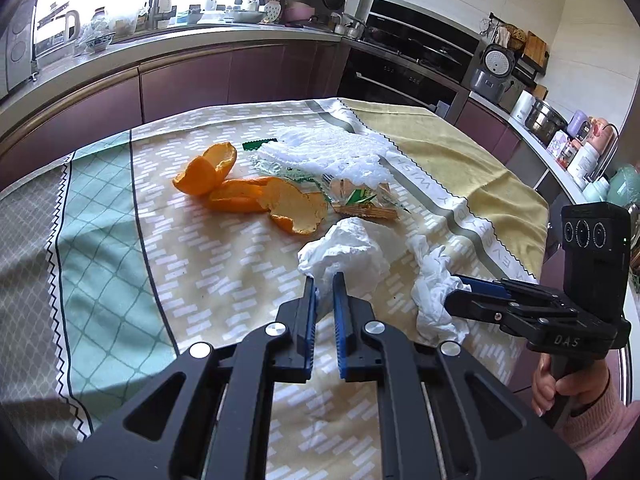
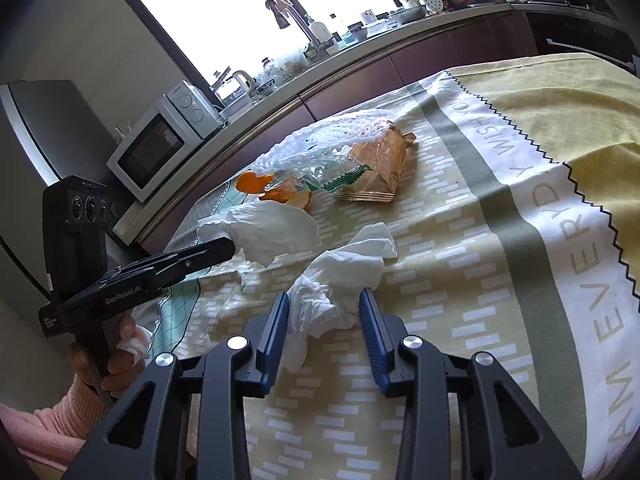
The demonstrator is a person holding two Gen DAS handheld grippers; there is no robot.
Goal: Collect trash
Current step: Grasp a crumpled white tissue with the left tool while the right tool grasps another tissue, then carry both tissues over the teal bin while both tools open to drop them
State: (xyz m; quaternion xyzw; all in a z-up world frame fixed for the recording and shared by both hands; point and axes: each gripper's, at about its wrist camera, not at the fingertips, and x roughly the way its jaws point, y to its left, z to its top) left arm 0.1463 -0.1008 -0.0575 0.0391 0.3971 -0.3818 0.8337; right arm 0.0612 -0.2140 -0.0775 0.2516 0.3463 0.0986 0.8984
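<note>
Left claw pinches shut on the near edge of a crumpled white tissue. Right claw straddles a second tissue, jaws apart, contact unclear. Beyond, on the bench, orange peel and wrappers, half-hidden under white foam netting.

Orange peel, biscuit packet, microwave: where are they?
Orange peel (image 1: pixel 224 184), left wrist view, middle of the peel.
Biscuit packet (image 2: pixel 380 168), right wrist view, its brown face.
Microwave (image 2: pixel 156 152), right wrist view, its dark door.
</note>
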